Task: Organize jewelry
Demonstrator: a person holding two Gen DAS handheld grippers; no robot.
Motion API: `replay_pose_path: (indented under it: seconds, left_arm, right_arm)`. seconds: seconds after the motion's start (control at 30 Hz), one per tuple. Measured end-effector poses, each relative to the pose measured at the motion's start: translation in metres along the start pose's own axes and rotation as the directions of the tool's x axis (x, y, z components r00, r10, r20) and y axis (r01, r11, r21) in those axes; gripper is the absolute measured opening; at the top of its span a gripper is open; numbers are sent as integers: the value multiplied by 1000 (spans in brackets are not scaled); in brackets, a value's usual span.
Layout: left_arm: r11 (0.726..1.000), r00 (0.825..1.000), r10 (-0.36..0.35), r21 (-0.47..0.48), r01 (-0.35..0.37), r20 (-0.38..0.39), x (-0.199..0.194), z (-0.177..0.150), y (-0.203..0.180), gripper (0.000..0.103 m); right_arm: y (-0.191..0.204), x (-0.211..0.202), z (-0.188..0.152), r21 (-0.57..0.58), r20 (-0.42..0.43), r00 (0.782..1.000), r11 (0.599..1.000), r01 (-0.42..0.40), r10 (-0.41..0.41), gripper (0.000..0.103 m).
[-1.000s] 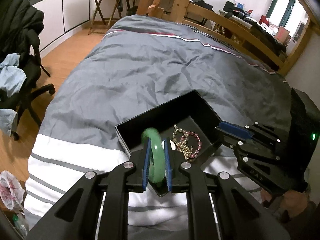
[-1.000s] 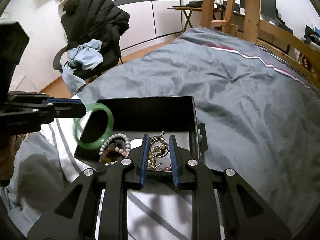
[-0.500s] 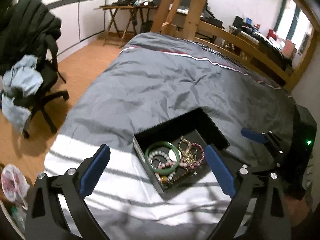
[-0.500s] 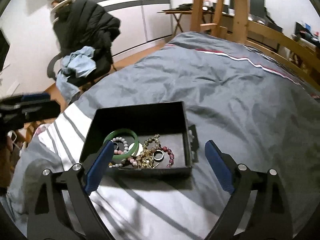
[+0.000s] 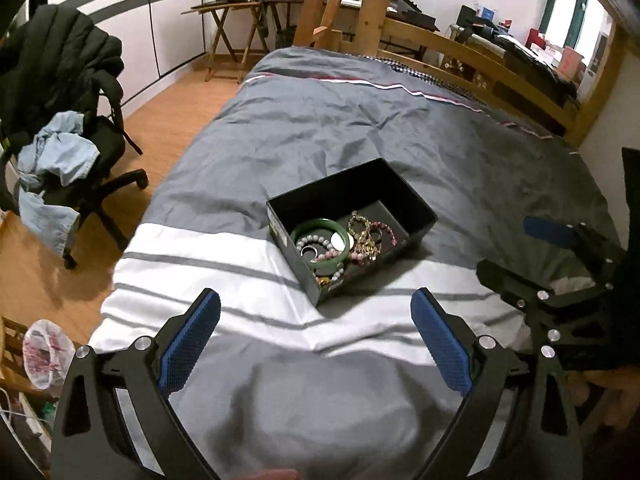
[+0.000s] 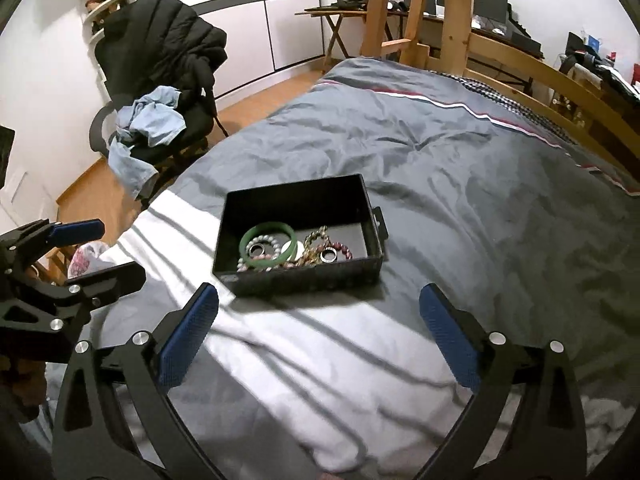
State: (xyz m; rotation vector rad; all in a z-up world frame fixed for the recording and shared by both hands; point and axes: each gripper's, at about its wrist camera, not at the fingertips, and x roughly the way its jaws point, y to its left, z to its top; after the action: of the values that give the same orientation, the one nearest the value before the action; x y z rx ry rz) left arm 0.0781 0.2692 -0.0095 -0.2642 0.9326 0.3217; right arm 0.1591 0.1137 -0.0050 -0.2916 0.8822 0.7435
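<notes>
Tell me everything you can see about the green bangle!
The green bangle is a smooth, glossy ring, like jade or glass, plain and unbroken. It lies nearly flat in the left part of the open black box on the bed. A pale bead bracelet and a metal ring sit inside its loop, and pink beads cross its near edge. Neither gripper touches it.

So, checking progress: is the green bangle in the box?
In: the green bangle lies flat inside the black box among beaded bracelets.
</notes>
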Motion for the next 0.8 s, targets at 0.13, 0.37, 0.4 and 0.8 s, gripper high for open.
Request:
replay_pose_path:
  seconds: [0.13,0.37,0.4,0.8]
  left_arm:
    - [1000,1000,-26,-11,26,0,-19,-10,-1,95]
    - [998,1000,-29,53,29,-4,-39,-34,-24,95]
    - [998,1000,-26,59,26,-8,-41,-37,-27,95]
    - [997,1000,17,74,-18,4,-51,-54,-29,95]
  right_arm:
    - [7,-19,-13,4,-8,1000,1000,7,-7,99]
    - [5,-44,-39,86,-6,1000,996,2,-2,99]
    - [5,-48,-42,91,-6,1000,996,11,-11,99]
    - [0,-59,-58,126,-31,999,991,44,-40,99]
